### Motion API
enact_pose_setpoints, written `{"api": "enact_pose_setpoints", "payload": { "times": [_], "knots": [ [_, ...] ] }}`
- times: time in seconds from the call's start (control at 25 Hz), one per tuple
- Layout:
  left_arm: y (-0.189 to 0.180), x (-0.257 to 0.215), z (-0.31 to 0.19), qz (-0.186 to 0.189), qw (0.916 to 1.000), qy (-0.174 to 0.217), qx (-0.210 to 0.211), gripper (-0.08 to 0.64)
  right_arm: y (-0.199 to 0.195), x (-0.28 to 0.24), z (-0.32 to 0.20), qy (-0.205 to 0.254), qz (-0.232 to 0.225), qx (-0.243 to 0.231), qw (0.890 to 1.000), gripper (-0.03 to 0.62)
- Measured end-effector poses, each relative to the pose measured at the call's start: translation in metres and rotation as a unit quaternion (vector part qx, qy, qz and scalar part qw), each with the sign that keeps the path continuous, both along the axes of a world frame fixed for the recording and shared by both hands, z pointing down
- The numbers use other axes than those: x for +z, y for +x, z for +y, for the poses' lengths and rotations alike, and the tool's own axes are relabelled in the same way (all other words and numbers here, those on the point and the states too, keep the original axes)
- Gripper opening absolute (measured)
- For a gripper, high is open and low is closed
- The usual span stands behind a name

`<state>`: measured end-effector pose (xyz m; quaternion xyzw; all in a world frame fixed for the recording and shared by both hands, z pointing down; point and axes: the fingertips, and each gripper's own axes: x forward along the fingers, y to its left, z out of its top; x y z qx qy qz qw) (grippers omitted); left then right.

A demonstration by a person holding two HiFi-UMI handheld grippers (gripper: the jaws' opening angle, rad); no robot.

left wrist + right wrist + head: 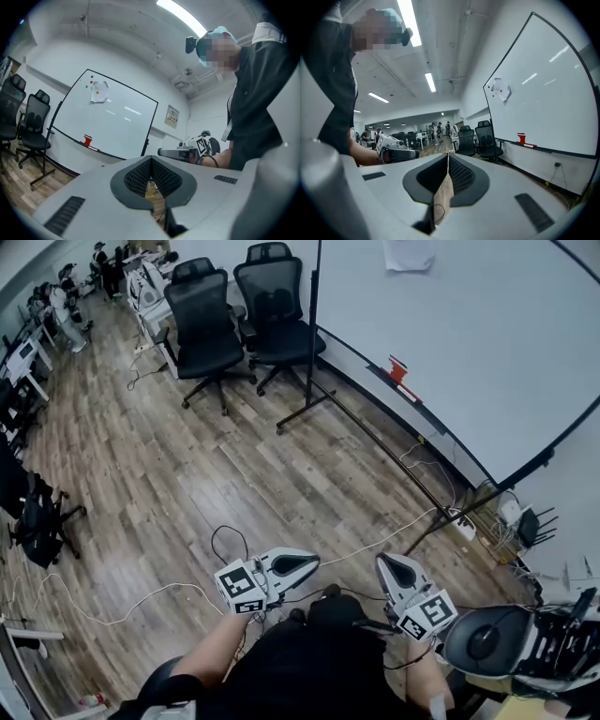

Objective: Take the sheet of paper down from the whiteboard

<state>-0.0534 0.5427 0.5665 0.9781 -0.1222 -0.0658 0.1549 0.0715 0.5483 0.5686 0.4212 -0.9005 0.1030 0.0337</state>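
Observation:
The sheet of paper [410,254] hangs high on the whiteboard [487,343], crumpled, with a red magnet on it. It also shows in the left gripper view as the paper [99,91] and in the right gripper view as the paper [500,89]. Both grippers are held low in front of the person, far from the board. My left gripper [314,562] is shut with nothing in it; its jaws [151,159] meet. My right gripper [386,561] is shut and empty too, jaws together [448,157].
Two black office chairs [208,322] stand by the board's left end. The board's black stand [309,381] and floor rail run along the wood floor. A red eraser [398,370] sits on the board's tray. Cables [141,601] lie on the floor. Desks and people are at far left.

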Motion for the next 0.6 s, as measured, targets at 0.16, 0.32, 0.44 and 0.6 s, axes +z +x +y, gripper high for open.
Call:
{"api": "enact_pose_setpoints", "payload": {
  "times": [0.16, 0.32, 0.44, 0.6],
  "knots": [
    [0.006, 0.000, -0.020, 0.003, 0.9998, 0.011, 0.015, 0.011, 0.000, 0.005, -0.025, -0.006, -0.005, -0.002, 1.000, 0.020],
    [0.007, 0.002, -0.055, -0.009, 0.9998, 0.017, 0.012, 0.011, -0.005, 0.012, -0.066, -0.007, -0.009, -0.008, 1.000, 0.020],
    [0.012, 0.006, -0.091, -0.014, 0.9998, 0.012, 0.009, 0.011, 0.002, 0.011, -0.105, -0.001, -0.010, -0.007, 1.000, 0.020],
    [0.030, 0.006, -0.157, -0.029, 0.9996, 0.005, 0.006, 0.011, 0.024, 0.011, -0.170, 0.006, -0.017, 0.000, 1.000, 0.020]
  ]
}}
